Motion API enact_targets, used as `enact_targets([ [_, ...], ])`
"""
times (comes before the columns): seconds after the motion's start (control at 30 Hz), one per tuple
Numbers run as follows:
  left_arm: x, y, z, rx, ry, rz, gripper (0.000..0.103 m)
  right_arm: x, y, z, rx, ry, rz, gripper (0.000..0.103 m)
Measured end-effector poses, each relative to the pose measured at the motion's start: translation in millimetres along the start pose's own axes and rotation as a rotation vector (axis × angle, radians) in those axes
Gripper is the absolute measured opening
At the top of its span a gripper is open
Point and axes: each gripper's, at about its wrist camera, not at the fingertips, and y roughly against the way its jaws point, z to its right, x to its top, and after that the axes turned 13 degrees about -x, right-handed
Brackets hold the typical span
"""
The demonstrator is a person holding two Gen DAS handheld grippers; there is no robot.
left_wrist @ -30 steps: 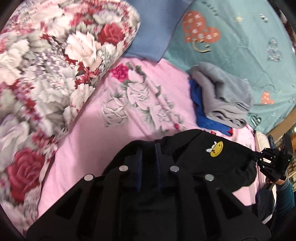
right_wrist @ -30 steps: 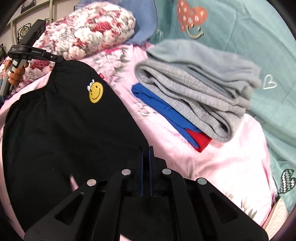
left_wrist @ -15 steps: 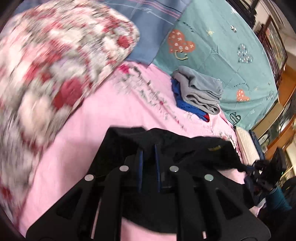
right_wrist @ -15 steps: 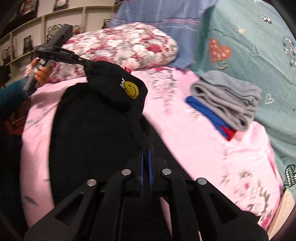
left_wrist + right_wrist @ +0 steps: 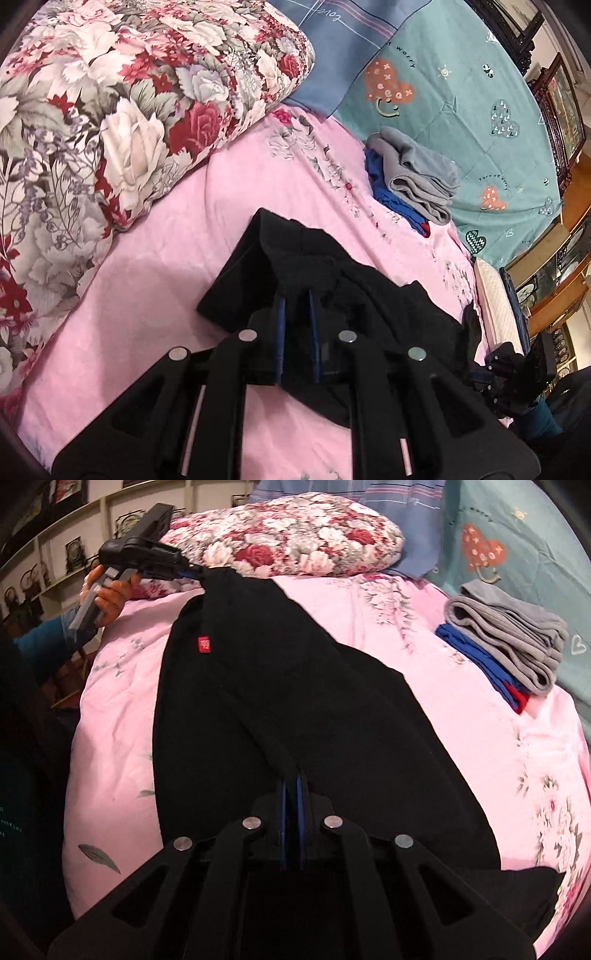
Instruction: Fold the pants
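Observation:
Black pants (image 5: 295, 709) lie stretched over the pink bed sheet (image 5: 480, 738), a small red label facing up. My right gripper (image 5: 291, 779) is shut on the near edge of the pants. My left gripper (image 5: 294, 295) is shut on the far corner of the pants (image 5: 332, 280); in the right wrist view it shows at the upper left (image 5: 192, 570), holding that corner lifted above the bed. In the left wrist view the right gripper (image 5: 495, 369) is at the far right edge.
A floral quilt roll (image 5: 129, 110) lies along the left of the bed. A stack of folded grey, blue and red clothes (image 5: 509, 646) sits at the far right, by a teal quilt (image 5: 461, 92). Shelves stand behind the bed's left side.
The pants have been swung over and pulled out flat; the smiley patch no longer shows and the red label faces up. Both grippers kept their hold and drew back.

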Motion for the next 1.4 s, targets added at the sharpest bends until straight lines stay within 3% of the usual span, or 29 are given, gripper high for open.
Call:
enact_targets([
  [0.03,1.0,1.1,1.3,-0.004,-0.001,0.005,0.012,0.2,2.2,-0.7,-0.007,0.000,0.020,0.021],
  [0.07,2.4,2.0,2.9,-0.009,-0.001,0.012,0.012,0.0,4.7,-4.0,-0.021,0.007,0.037,0.041],
  [0.1,3.5,2.6,4.1,-0.014,-0.001,0.017,0.012,0.7,7.2,-8.4,-0.040,0.029,0.053,0.049],
  [0.27,5.0,3.2,5.7,-0.025,0.005,0.025,0.012,0.8,-5.8,-31.1,-0.054,0.132,0.033,0.051],
  [0.3,4.4,3.0,5.3,-0.026,0.008,0.026,0.012,0.7,-10.2,-33.2,-0.055,0.137,0.025,0.051],
  [0.37,3.3,3.5,3.1,-0.028,0.018,0.029,0.012,1.9,-21.3,-35.6,-0.062,0.141,-0.008,0.035],
  [0.53,3.3,3.7,0.2,-0.040,0.042,0.042,0.012,1.4,-31.1,-50.9,-0.003,0.197,-0.052,0.035],
  [0.7,5.4,3.7,2.5,-0.050,0.036,0.052,0.012,2.0,-35.5,-51.6,-0.106,0.210,-0.057,0.035],
  [0.77,5.2,3.8,2.3,-0.048,0.038,0.052,0.012,2.1,-37.3,-51.3,-0.115,0.209,-0.046,0.002],
  [1.1,-1.6,29.5,-0.3,-0.053,0.053,0.108,0.003,13.1,15.4,-59.5,0.040,0.153,0.019,0.002],
  [1.17,-5.0,37.3,1.6,-0.041,0.043,0.109,0.003,10.6,19.6,-63.2,0.081,0.130,-0.001,0.002],
  [1.3,-10.6,43.2,4.3,0.021,0.027,0.082,0.003,-4.6,5.0,-82.2,0.050,0.180,-0.063,0.002],
  [1.4,-9.7,36.7,20.0,-0.004,0.007,0.068,0.004,-8.4,-5.8,-87.1,0.067,0.179,-0.093,0.007],
])
